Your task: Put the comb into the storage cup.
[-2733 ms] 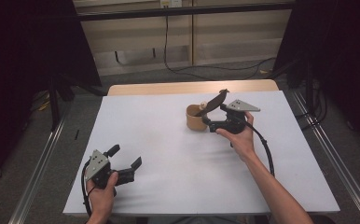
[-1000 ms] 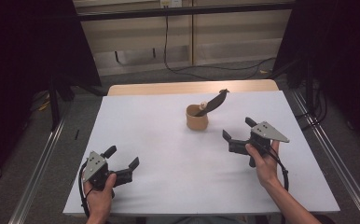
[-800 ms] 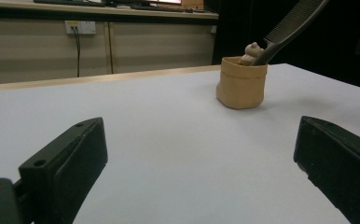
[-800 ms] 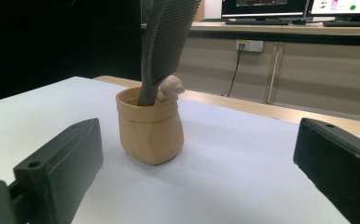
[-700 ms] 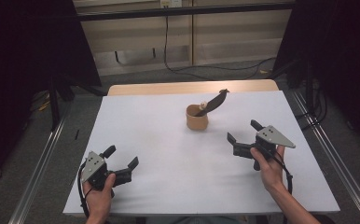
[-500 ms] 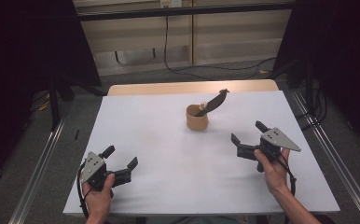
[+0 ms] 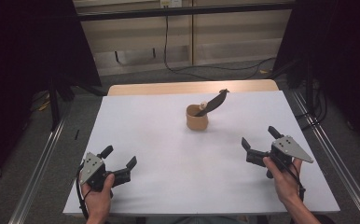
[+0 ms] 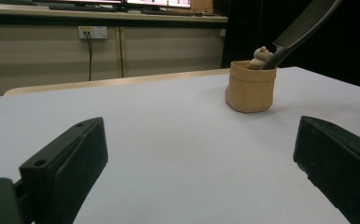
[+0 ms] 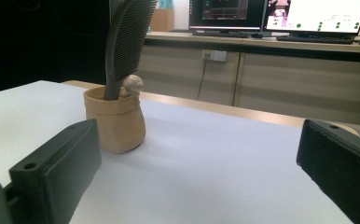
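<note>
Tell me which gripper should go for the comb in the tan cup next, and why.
Probably the right gripper. It sits open on the side toward which the comb leans out of the tan cup, and looks nearer to it. The left gripper, also open, rests at the table's near left corner, farther away.

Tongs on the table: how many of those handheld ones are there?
2. The left tongs sit at the near left of the white table, the right tongs at the near right; both are open and empty.

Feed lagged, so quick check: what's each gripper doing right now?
Left gripper: open, holding nothing, low over the table.
Right gripper: open, holding nothing.
</note>
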Demonstrator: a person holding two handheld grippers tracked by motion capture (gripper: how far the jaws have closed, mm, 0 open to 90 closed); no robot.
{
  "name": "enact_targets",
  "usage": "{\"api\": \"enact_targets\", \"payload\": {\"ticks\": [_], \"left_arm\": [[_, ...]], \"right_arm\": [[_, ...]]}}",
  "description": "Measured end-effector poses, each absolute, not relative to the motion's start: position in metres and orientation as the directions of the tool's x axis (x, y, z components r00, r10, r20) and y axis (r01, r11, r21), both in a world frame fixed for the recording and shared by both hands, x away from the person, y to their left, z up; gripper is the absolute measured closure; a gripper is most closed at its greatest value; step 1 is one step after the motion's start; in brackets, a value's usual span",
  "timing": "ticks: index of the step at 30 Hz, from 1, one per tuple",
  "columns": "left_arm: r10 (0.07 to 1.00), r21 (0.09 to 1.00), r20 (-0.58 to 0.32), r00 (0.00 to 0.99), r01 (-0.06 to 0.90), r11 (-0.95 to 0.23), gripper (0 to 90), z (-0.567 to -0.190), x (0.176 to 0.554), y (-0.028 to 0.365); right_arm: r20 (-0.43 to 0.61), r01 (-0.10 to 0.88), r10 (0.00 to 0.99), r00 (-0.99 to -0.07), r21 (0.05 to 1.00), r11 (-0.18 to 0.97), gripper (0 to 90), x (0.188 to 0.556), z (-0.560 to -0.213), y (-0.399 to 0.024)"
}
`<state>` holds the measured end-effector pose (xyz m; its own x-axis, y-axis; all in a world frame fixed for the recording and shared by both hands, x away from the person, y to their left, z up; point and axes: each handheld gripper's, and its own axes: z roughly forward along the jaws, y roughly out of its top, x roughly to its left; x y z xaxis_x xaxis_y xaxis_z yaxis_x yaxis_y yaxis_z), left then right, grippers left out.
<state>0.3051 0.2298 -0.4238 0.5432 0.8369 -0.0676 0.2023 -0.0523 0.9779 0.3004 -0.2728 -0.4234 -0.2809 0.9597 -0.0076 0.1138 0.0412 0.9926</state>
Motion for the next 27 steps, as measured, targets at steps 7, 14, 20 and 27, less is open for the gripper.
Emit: {"api": "enact_targets", "payload": {"ticks": [7,14,20,27], "left_arm": [[0.836,0.977,-0.068,0.545,0.207,-0.056,3.1,-0.424,0.305,0.229],[0.848,0.974,-0.091,0.522,0.225,-0.035,3.1,-0.423,0.305,0.231],[0.852,0.974,-0.066,0.52,0.217,-0.057,3.1,-0.421,0.302,0.228],[0.859,0.976,-0.031,0.51,0.202,-0.085,3.3,-0.427,0.294,0.23]], "right_arm": [[-0.017,0.117,0.964,-0.264,0.992,0.049,0.0,0.292,-0.426,-0.279],[-0.024,0.131,0.965,-0.261,0.99,0.06,0.0,0.283,-0.429,-0.283],[-0.025,0.152,0.968,-0.248,0.986,0.064,0.0,0.276,-0.434,-0.288],[-0.026,0.154,0.97,-0.241,0.986,0.065,0.0,0.263,-0.435,-0.292]]}}
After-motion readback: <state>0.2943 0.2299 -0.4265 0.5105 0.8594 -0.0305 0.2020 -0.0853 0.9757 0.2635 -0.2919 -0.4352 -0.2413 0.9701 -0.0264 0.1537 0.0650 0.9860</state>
